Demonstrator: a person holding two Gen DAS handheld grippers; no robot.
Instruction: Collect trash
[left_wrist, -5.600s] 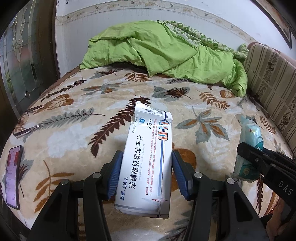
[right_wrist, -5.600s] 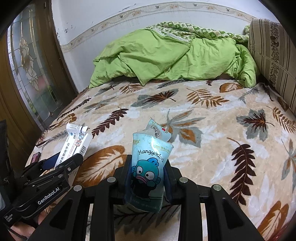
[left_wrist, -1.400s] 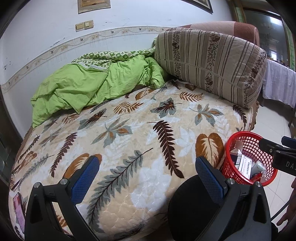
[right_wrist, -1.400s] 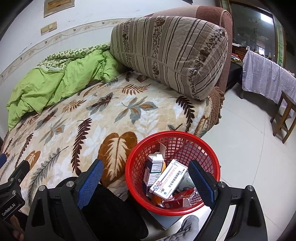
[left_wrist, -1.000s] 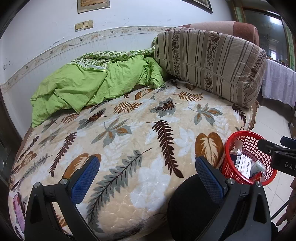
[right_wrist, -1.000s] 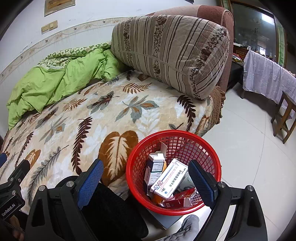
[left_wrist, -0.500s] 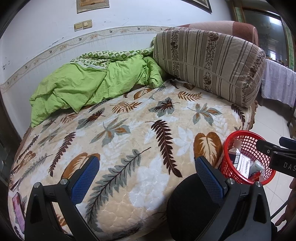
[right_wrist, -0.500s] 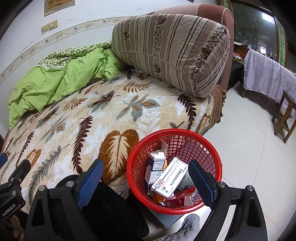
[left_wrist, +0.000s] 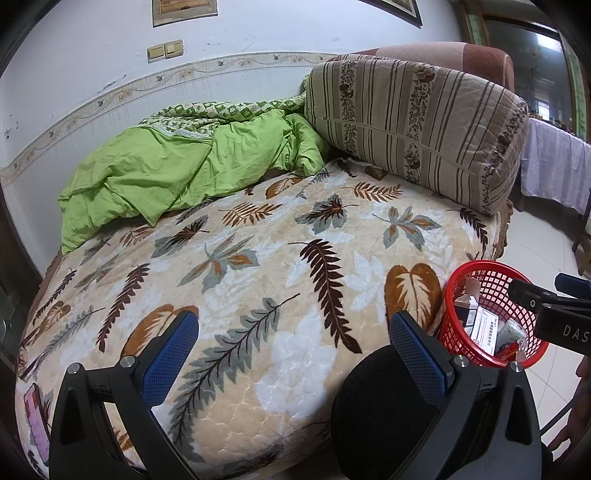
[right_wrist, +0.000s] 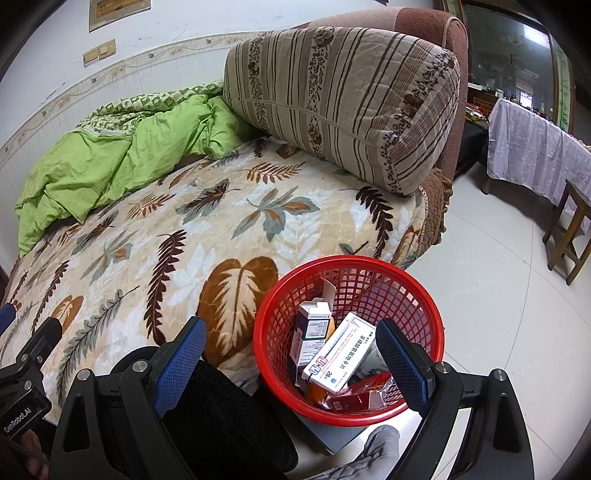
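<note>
A red mesh basket (right_wrist: 280, 306) stands on the floor beside the bed; it also shows at the right of the left wrist view (left_wrist: 452, 325). It holds a white medicine box (right_wrist: 338, 358), a smaller upright box (right_wrist: 312, 328) and red wrappers. My right gripper (right_wrist: 291, 354) is open and empty, its jaws spread just above the basket's near rim. My left gripper (left_wrist: 295, 350) is open and empty over the leaf-patterned bed cover (left_wrist: 258, 266), left of the basket.
A crumpled green quilt (left_wrist: 177, 173) lies at the back of the bed. A striped bolster (right_wrist: 340, 99) leans at the headboard. A phone (left_wrist: 35, 421) lies at the bed's left edge. A wooden stool (right_wrist: 569, 229) and a cloth-covered table (right_wrist: 532, 147) stand on the tiled floor.
Both grippers held trash 5.6 s ago, a medicine box and a snack pouch; now both are empty and the box lies in the basket. Over the last second, views barely shifted.
</note>
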